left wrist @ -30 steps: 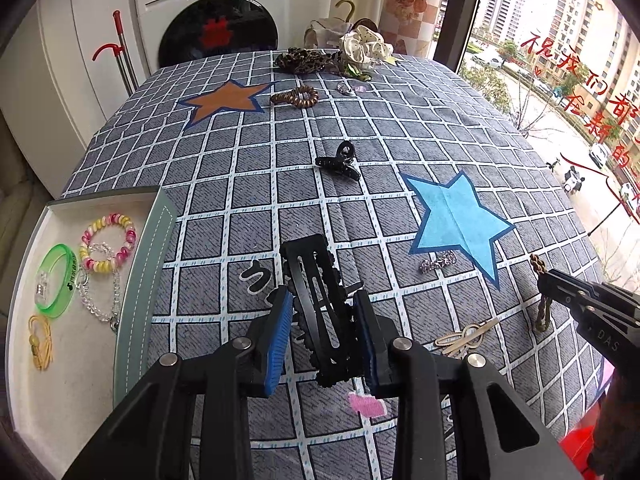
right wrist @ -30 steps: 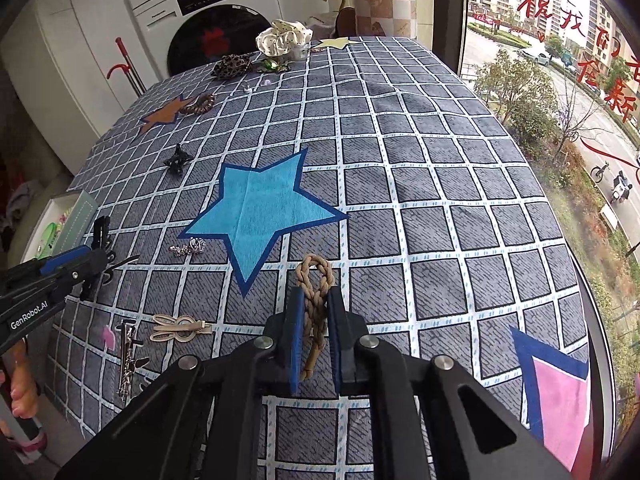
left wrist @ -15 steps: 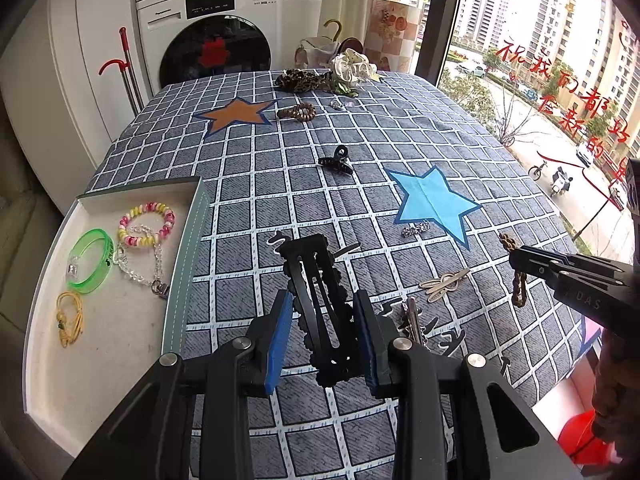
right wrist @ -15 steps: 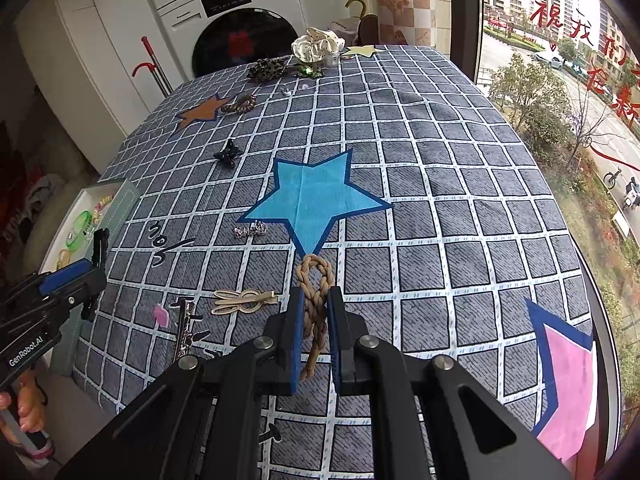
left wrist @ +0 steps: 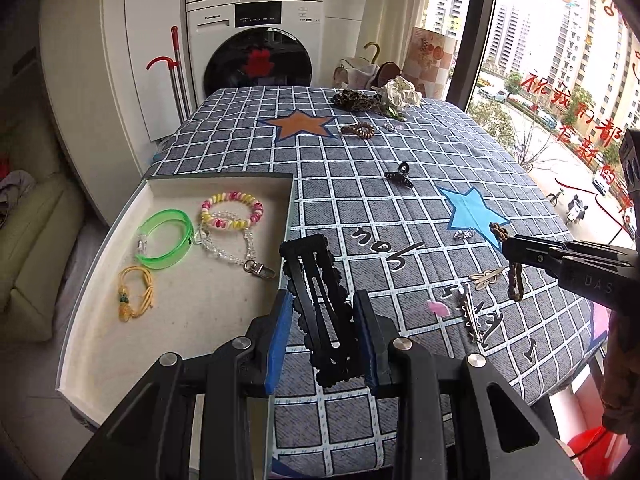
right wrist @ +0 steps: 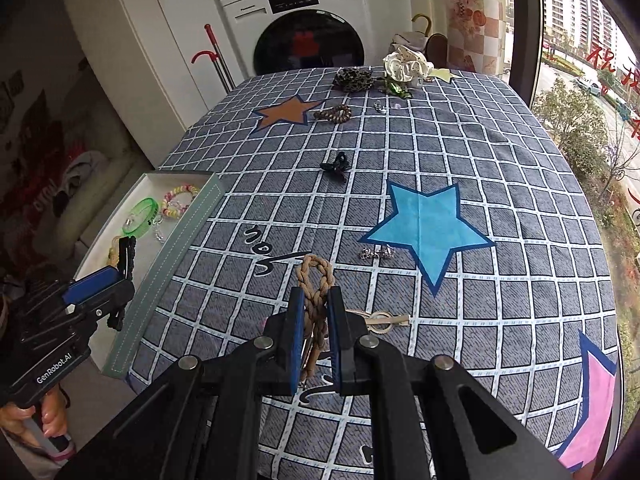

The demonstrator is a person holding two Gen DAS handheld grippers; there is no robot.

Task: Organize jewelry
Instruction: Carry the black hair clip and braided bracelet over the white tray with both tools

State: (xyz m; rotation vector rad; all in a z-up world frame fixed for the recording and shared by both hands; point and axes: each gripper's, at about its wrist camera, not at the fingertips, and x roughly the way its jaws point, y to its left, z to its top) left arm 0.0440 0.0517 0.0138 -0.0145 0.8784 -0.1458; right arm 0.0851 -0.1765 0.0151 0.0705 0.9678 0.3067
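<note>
My left gripper [left wrist: 322, 320] is shut on a long black hair clip [left wrist: 316, 300] and holds it in the air over the right wall of the white tray [left wrist: 192, 320]. The tray holds a green bangle [left wrist: 164, 238], a pink and yellow bead bracelet [left wrist: 232, 210], a clear bead chain [left wrist: 236, 252] and a yellow cord [left wrist: 134, 292]. My right gripper [right wrist: 316, 320] is shut on a brown braided cord bracelet [right wrist: 316, 280], lifted above the checked cloth; the cord [left wrist: 514, 276] also hangs from it in the left wrist view.
On the cloth [right wrist: 480, 160] lie a gold clip [right wrist: 384, 320], a silver clip [left wrist: 470, 316], a pink piece [left wrist: 438, 308], a small silver charm [right wrist: 376, 253], a black claw clip [right wrist: 336, 166], a brown scrunchie [right wrist: 334, 113] and fabric scrunchies [right wrist: 406, 66] at the far end. A washing machine [right wrist: 308, 28] stands behind.
Both grippers have risen and pulled back from the cloth with their items. The left gripper has swung left, so the black clip is now over the tray's edge.
</note>
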